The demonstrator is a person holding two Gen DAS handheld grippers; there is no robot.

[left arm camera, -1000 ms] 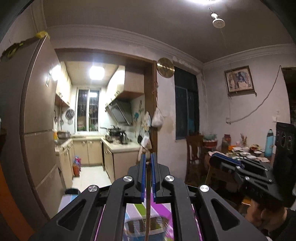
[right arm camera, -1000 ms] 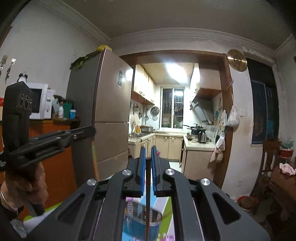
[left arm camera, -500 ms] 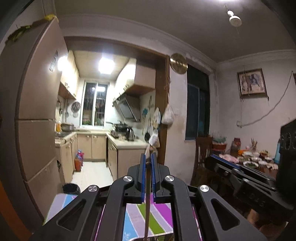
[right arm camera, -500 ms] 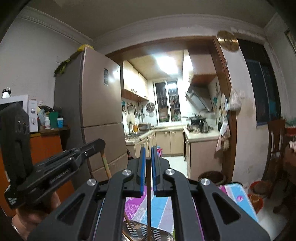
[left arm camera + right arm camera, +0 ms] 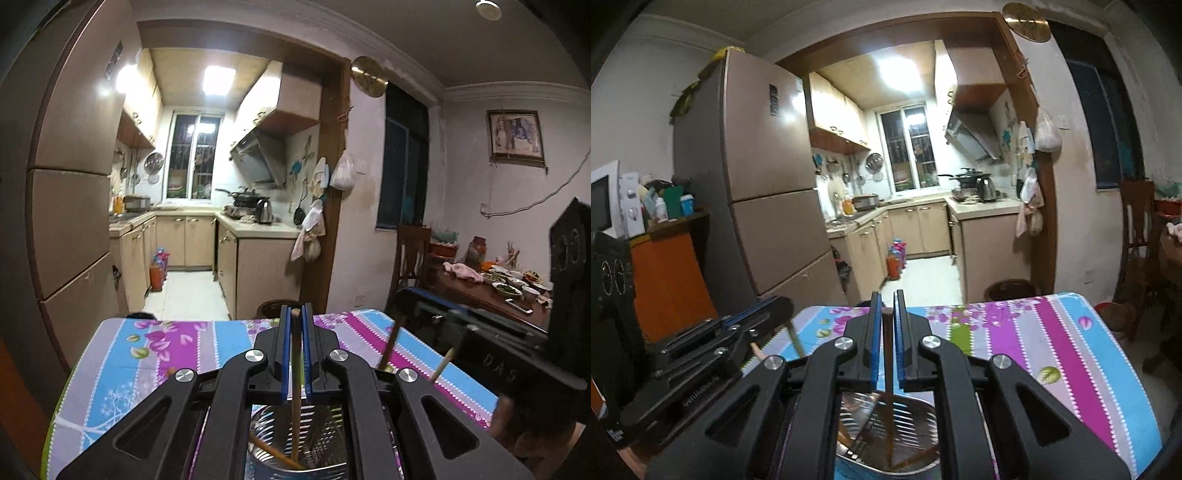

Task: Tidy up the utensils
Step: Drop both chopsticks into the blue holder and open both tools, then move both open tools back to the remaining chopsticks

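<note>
My left gripper (image 5: 295,314) is shut on the top end of a pale wooden chopstick (image 5: 295,398) that hangs straight down into a slotted metal utensil holder (image 5: 325,424). My right gripper (image 5: 887,308) is shut on a dark brown chopstick (image 5: 888,406), whose lower end is also inside the holder (image 5: 916,413). More chopsticks lie slanted in the holder. The two grippers stand side by side over it. The right gripper (image 5: 410,295) shows at the right of the left wrist view. The left gripper (image 5: 779,306) shows at the left of the right wrist view.
The holder stands on a table with a striped floral cloth (image 5: 1052,339). Beyond the table's far edge are a tall fridge (image 5: 768,192) and the kitchen doorway. A dining table with dishes (image 5: 502,288) and a wooden chair (image 5: 410,254) stand to the right.
Both grippers have come down toward the table, each still holding its chopstick. The chopstick ends now reach into the holder, and more of the cloth shows.
</note>
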